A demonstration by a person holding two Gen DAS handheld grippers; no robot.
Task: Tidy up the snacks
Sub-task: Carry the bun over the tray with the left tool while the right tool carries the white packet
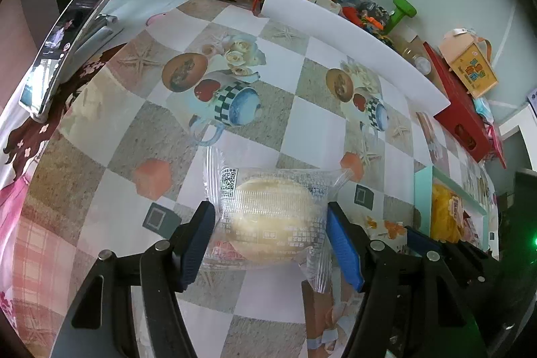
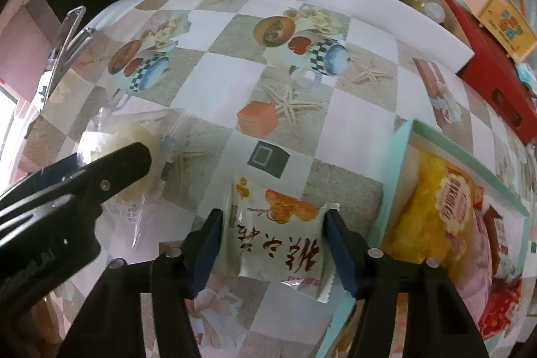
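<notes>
Holding one snack in each tool, we carry both above the desk. Our left gripper has its jaws clenched on the clear-wrapped bun, centred between them. Our right gripper pinches the white printed packet likewise, likely bound for the teal tray just beside it.

We see a pale round bun in a clear printed wrapper, lying flat over the checked tablecloth, its crimped ends fanning out at either side. A second snack, a whitish packet with dark calligraphy and an orange pastry picture, sits tilted just beside a mint-green tray, which already holds a yellow bag and pink and red packets.
</notes>
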